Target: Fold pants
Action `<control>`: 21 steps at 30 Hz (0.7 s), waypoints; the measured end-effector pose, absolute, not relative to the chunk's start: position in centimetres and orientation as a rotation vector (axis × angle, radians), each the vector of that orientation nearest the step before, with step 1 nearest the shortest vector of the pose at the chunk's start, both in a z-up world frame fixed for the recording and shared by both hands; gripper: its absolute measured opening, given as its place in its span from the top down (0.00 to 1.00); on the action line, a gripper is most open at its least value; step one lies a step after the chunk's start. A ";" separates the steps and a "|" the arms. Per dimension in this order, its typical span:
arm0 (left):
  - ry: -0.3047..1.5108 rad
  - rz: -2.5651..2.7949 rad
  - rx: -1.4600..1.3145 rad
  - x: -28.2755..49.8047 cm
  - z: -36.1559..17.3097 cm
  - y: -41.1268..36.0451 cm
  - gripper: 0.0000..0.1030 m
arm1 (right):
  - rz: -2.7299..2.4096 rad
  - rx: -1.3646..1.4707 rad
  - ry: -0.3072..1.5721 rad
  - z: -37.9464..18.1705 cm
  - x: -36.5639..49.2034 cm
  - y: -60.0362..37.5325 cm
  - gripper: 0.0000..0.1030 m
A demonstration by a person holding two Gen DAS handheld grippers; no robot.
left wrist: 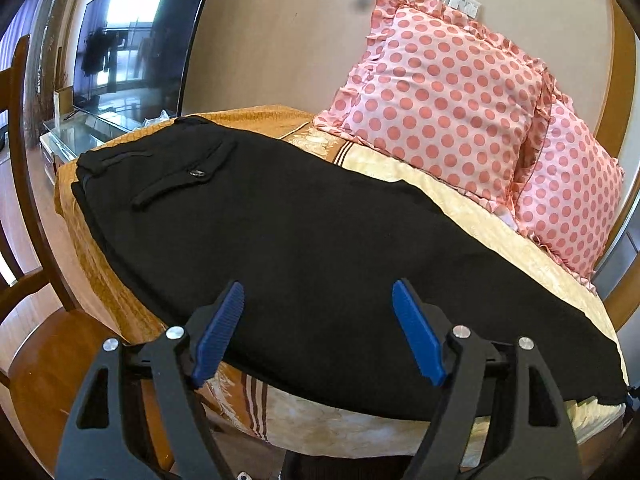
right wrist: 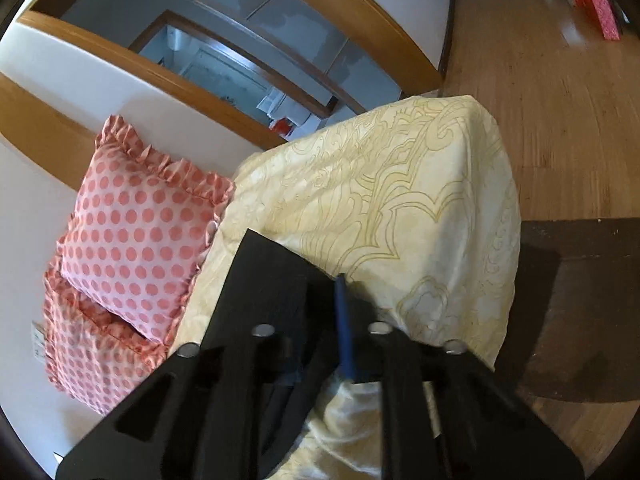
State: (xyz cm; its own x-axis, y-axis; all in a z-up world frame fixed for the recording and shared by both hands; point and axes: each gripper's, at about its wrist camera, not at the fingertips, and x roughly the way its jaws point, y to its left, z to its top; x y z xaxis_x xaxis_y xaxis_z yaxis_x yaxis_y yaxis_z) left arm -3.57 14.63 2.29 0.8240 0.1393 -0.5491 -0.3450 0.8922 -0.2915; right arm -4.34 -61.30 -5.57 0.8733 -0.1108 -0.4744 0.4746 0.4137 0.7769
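Black pants [left wrist: 304,240] laid lengthwise on the covered table [left wrist: 500,216], legs apparently already stacked one over the other; cross folds not yet made. Left gripper [left wrist: 318,304] spread wide, hovering at the near edge, gripping nothing. Right gripper [right wrist: 340,320] pressed together, pinching the hem end. Polka-dot cushions [left wrist: 440,92] behind.
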 end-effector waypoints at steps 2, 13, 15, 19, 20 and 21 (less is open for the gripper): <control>0.548 0.264 -0.392 -3.5 2.2 14.7 0.24 | -0.379 1.050 0.350 -5.0 -4.8 -61.1 0.94; 0.555 0.262 -0.367 -2.9 2.0 14.6 0.23 | -0.471 1.024 0.390 -4.8 -6.9 -59.7 0.88; 0.552 0.253 -0.371 -2.8 2.0 14.9 0.23 | -0.485 1.053 0.397 -4.8 -7.1 -59.7 0.81; 0.548 0.248 -0.360 -2.8 1.8 14.8 0.22 | -0.462 1.052 0.402 -5.2 -6.8 -58.8 0.80; 0.547 0.246 -0.355 -2.8 1.7 14.8 0.21 | -0.449 1.058 0.394 -5.4 -6.8 -58.6 0.80; 0.547 0.245 -0.352 -2.8 1.7 14.8 0.21 | -0.447 1.052 0.389 -5.4 -6.6 -58.3 0.80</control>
State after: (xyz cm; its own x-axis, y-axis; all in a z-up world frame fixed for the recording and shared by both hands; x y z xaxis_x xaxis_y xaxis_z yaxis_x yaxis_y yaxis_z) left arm -2.77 14.76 1.70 0.8276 0.1330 -0.5454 -0.3177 0.9119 -0.2597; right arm -6.65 -58.25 -5.44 0.8449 -0.1647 -0.5090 0.5267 0.4228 0.7374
